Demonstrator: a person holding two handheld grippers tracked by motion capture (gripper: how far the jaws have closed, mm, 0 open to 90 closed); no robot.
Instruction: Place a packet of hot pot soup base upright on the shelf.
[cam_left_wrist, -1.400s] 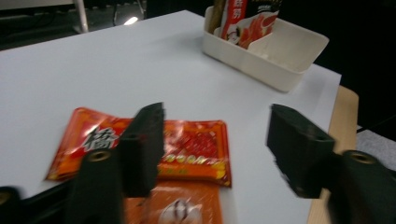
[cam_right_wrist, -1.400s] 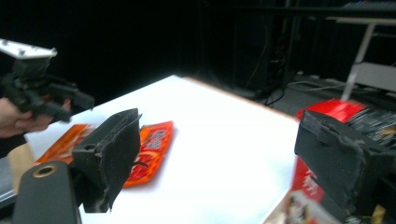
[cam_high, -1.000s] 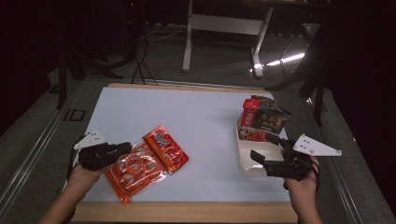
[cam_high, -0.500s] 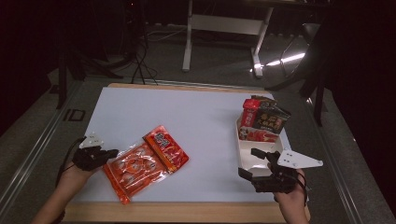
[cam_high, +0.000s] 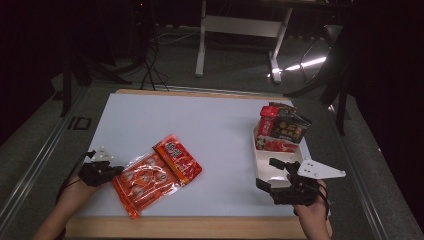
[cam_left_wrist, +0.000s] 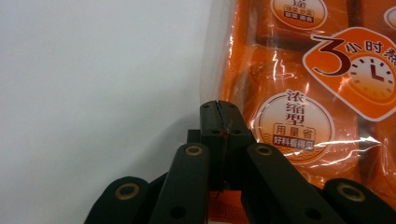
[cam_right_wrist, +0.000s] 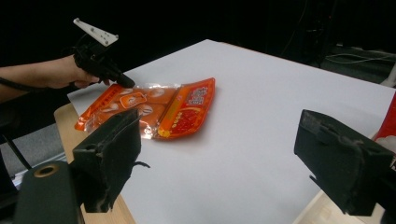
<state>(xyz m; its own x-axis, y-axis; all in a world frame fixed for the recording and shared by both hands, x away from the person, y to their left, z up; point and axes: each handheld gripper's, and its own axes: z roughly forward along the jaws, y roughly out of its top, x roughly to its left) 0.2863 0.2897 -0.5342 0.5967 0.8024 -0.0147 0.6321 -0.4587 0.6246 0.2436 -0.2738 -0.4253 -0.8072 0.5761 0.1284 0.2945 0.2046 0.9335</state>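
Note:
An orange clear-fronted bag (cam_high: 145, 181) lies near the table's front left, partly overlapped by a red packet (cam_high: 178, 157). My left gripper (cam_high: 116, 170) is low at the bag's left edge. In the left gripper view its jaws (cam_left_wrist: 219, 105) are pressed together on the bag's clear margin (cam_left_wrist: 212, 70). The right gripper view shows that gripper (cam_right_wrist: 127, 84) touching the orange bag (cam_right_wrist: 126, 105) beside the red packet (cam_right_wrist: 191, 109). My right gripper (cam_high: 266, 172) is open at the near end of a white tray (cam_high: 264, 151), with nothing between its pads (cam_right_wrist: 224, 156).
Several snack packets (cam_high: 282, 127) stand in the far end of the tray at the table's right. The table has a white top (cam_high: 200, 120) and a wooden front edge (cam_high: 190, 227). Dark floor, cables and a desk frame (cam_high: 240, 30) lie beyond it.
Both hands have dropped and pulled back toward the front edge. The left gripper slid off the bag's top to its left edge. The right gripper came away from beside the tray's middle.

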